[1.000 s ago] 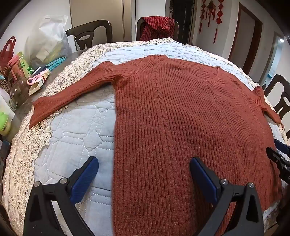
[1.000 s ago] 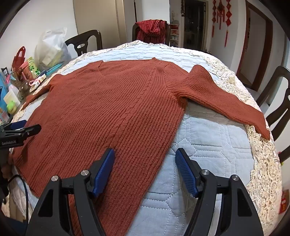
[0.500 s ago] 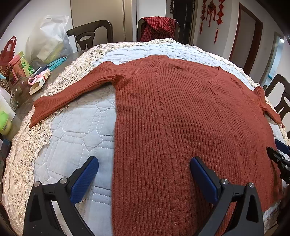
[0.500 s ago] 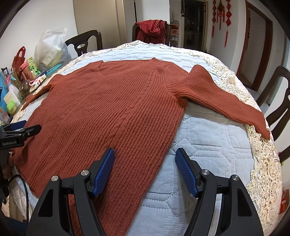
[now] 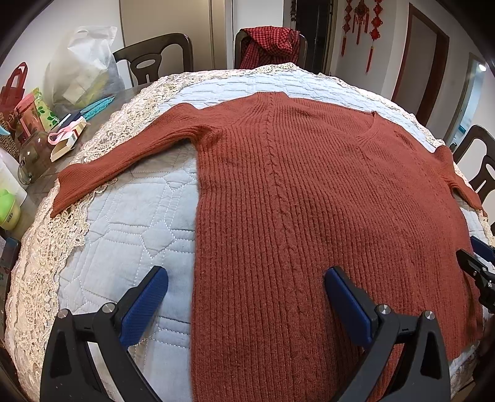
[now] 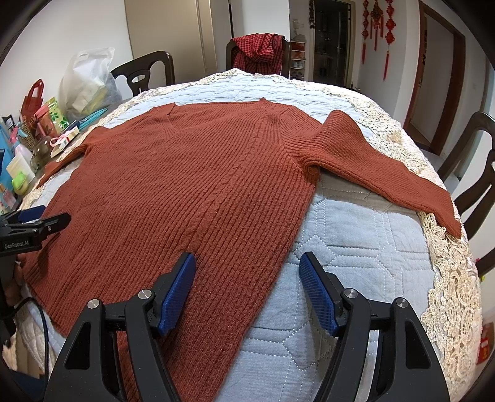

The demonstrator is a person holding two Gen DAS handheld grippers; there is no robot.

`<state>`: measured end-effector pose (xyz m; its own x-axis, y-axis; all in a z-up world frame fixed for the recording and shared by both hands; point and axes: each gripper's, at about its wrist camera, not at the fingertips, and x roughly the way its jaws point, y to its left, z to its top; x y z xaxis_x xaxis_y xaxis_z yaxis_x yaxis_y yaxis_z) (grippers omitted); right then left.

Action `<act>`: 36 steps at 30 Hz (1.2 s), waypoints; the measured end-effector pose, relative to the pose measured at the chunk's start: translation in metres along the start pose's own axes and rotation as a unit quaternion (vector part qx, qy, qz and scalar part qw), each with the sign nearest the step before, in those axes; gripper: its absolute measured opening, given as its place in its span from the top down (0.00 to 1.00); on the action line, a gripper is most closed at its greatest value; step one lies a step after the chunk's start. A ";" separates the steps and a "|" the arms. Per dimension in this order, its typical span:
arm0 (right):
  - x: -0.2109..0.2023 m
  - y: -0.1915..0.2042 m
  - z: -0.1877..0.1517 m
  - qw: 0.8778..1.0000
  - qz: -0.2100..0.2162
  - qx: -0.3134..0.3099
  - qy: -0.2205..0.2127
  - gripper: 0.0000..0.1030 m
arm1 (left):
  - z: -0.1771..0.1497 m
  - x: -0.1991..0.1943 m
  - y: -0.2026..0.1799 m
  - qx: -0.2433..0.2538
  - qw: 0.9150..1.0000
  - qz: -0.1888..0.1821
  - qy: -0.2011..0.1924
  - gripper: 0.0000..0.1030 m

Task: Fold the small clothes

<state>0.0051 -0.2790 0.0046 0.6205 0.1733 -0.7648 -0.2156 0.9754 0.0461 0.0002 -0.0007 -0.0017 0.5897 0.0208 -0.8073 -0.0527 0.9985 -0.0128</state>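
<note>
Both grippers, left gripper (image 5: 246, 297) and right gripper (image 6: 247, 286), hover spread above the sweater (image 5: 309, 216).

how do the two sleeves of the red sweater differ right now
In the right wrist view, the right sleeve lies in full sight, angled out with its cuff over the lace trim. The left sleeve is foreshortened at the far side, near the clutter. Both are rust ribbed knit, flat and unfolded on the sweater.

White walls enclose the room. Dark wooden chairs (image 5: 154, 55) ring the table (image 6: 355, 222), one draped with a red checked cloth (image 6: 258, 51). Red knot ornaments (image 6: 376, 21) hang beside a brown-framed doorway (image 6: 439, 77).
</note>
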 end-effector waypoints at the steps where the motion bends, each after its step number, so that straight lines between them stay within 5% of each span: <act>1: 0.000 0.000 0.000 1.000 0.000 0.000 0.000 0.32 | 0.000 0.000 0.000 0.000 1.000 0.001 0.000 0.00; 36: 0.000 0.000 0.000 1.000 0.001 0.000 0.000 0.32 | -0.006 0.000 0.002 -0.006 1.000 0.003 -0.004 0.00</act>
<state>0.0055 -0.2791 0.0044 0.6197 0.1742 -0.7653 -0.2159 0.9753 0.0472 -0.0044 0.0009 -0.0051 0.5952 0.0271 -0.8032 -0.0657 0.9977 -0.0150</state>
